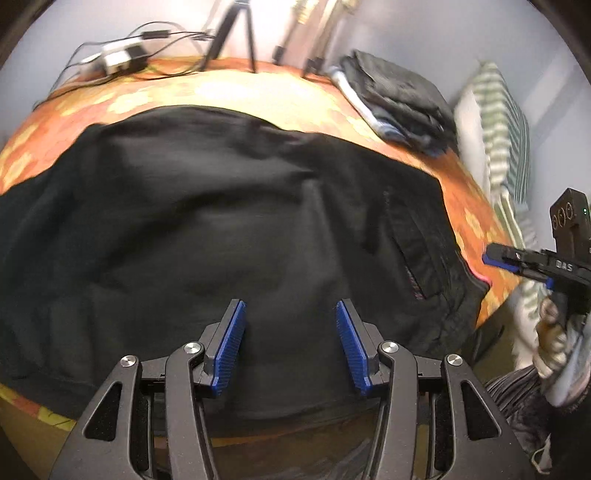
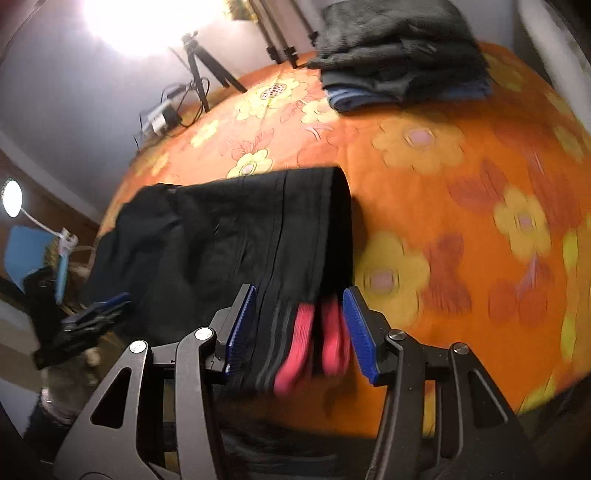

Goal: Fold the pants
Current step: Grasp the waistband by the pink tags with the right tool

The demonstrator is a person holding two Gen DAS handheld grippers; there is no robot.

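Left wrist view: the left gripper (image 1: 290, 345) is seen with its jaws spread wide, nothing held between them, and the blue pads (image 1: 232, 347) are poised over the near edge of the black pants (image 1: 207, 206). The pants are spread flat across the orange floral bedsheet (image 1: 258, 96), with the waistband and a pocket seam lying toward the right edge of the bed. Beyond them, a stack of folded dark clothes (image 1: 399, 99) is set near the far right corner, and a striped pillow (image 1: 502, 136) is propped beside it. Tripod legs (image 1: 236, 37) and a tangle of cables with a power strip (image 1: 122, 55) are seen at the far edge. The right gripper (image 1: 517, 262) is visible at the right, just off the bed's edge.

From the right wrist view, the right gripper (image 2: 299, 330) is likewise held wide open, gripping nothing. Between its pads the waistband end of the pants (image 2: 229, 236) is framed, where a pink lining (image 2: 299, 343) is exposed. Whether the pads touch the cloth cannot be told. The left gripper (image 2: 92, 314) is glimpsed, blurred, at the left. The folded stack (image 2: 399, 48) is seen at the far side of the bedsheet (image 2: 461, 184), and a bright lamp (image 2: 147, 22) glares above the tripod (image 2: 201, 74).
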